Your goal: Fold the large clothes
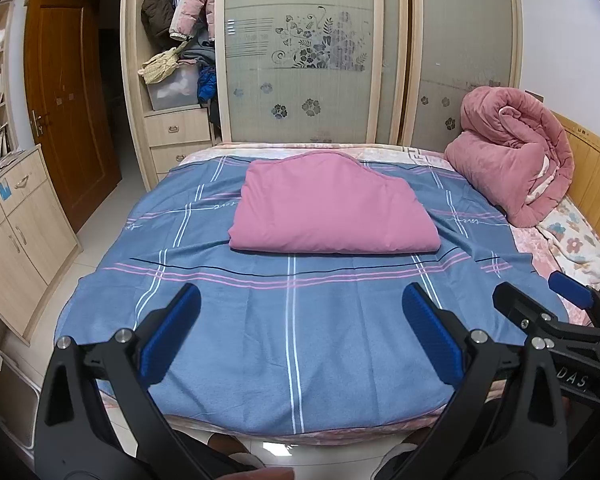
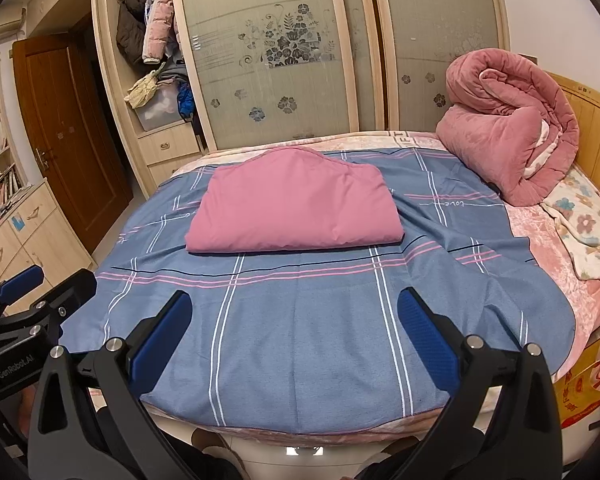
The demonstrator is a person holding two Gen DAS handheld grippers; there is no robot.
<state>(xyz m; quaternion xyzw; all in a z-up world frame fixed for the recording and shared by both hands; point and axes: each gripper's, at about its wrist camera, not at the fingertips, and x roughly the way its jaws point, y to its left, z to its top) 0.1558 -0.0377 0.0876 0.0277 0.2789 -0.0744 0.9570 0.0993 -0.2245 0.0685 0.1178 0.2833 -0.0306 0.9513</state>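
Left gripper (image 1: 300, 336) fingers spread wide, nothing between them, hovering over the near edge of the blue plaid sheet (image 1: 320, 320). Right gripper (image 2: 294, 344) the same: fingers wide, empty, just beside the left one. Sheet lies flat across the bed (image 2: 540, 232). Folded pink garment (image 1: 332, 204) sits on the sheet toward the far side, well apart from both grippers. Rolled pink quilt (image 2: 508, 128) at the headboard, right.

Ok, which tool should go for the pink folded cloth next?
Probably the left tool: the pink cloth lies almost straight ahead of it. From the right tool it sits slightly left. Both are open, empty, short of it; the margin is small.
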